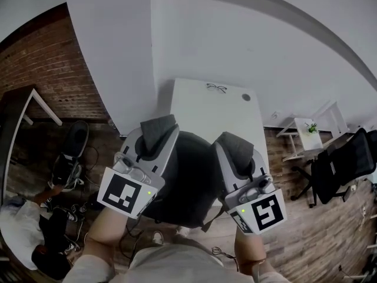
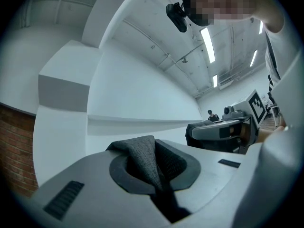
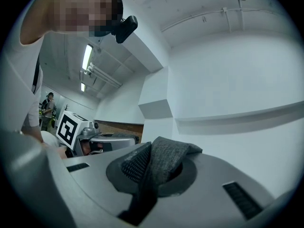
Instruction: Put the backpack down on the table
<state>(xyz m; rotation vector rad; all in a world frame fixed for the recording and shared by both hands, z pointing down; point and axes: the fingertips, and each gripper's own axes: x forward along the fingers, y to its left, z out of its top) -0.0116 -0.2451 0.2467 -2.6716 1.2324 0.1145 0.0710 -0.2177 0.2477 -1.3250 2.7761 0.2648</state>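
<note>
A black backpack (image 1: 191, 178) hangs in the air between my two grippers, just short of the near edge of a white table (image 1: 194, 108). My left gripper (image 1: 158, 130) is shut on a grey fabric strap (image 2: 145, 163) of the backpack, which pokes out between its jaws. Over on the other side, my right gripper (image 1: 237, 144) is shut on the other grey strap (image 3: 159, 163). Both grippers point roughly level toward the table. Most of the backpack's body is hidden below the grippers.
A pair of glasses (image 1: 217, 88) and a small round disc (image 1: 246, 97) lie at the table's far end. White walls stand behind and left of it. A black office chair (image 1: 341, 161) and a small white side table (image 1: 306, 131) are at right; bags and cables clutter the floor at left.
</note>
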